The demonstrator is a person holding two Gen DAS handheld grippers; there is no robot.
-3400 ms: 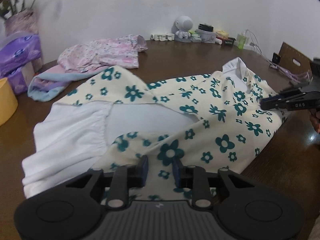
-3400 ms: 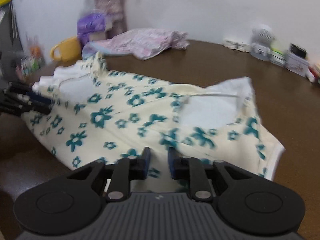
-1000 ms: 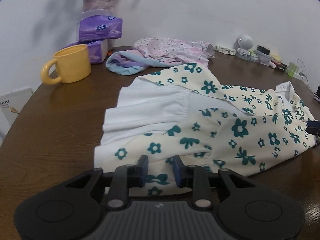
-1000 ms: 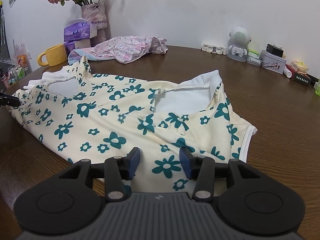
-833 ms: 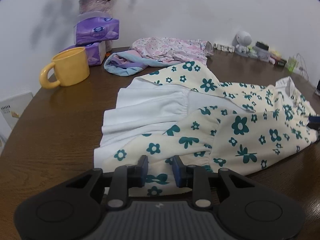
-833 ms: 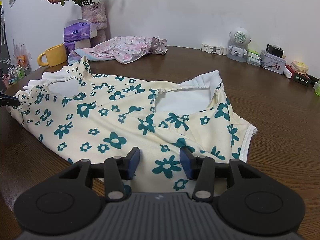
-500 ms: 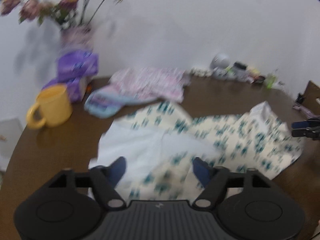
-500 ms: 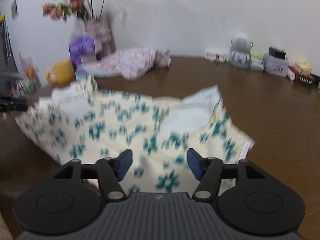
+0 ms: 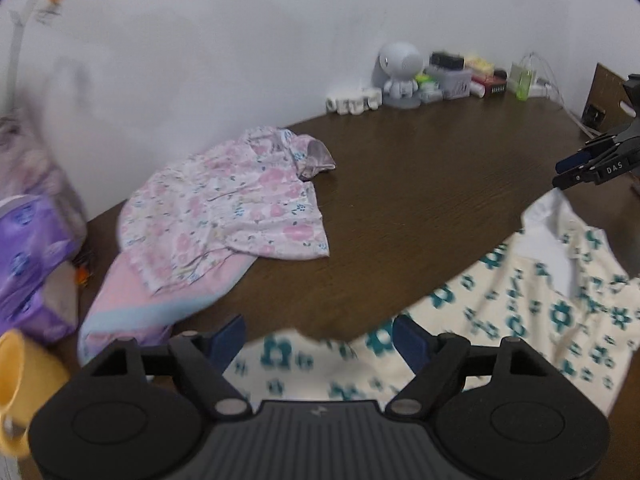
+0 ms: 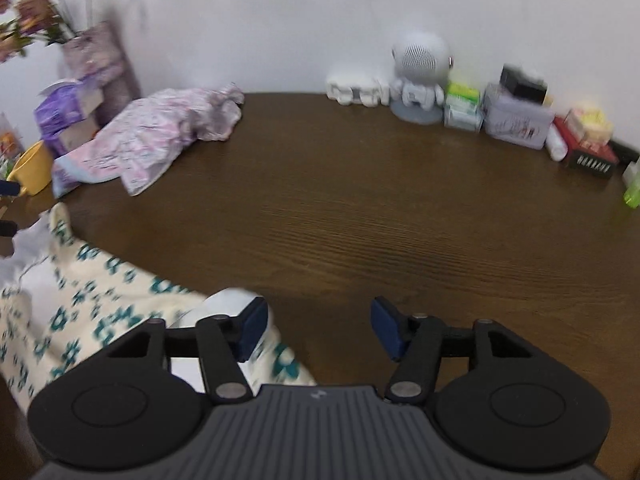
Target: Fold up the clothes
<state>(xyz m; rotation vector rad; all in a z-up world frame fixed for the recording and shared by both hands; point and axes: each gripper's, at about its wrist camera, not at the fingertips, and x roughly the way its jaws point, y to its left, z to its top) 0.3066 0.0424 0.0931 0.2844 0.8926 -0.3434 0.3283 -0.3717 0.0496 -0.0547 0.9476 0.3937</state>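
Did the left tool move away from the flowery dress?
Yes. The left tool has pulled back and opened; the flowery dress lies free on the table.

Only one text can be read: the white letters "DAS" on the black body of the right gripper (image 9: pixel 582 170), seen in the left wrist view. Other labels are too blurred.
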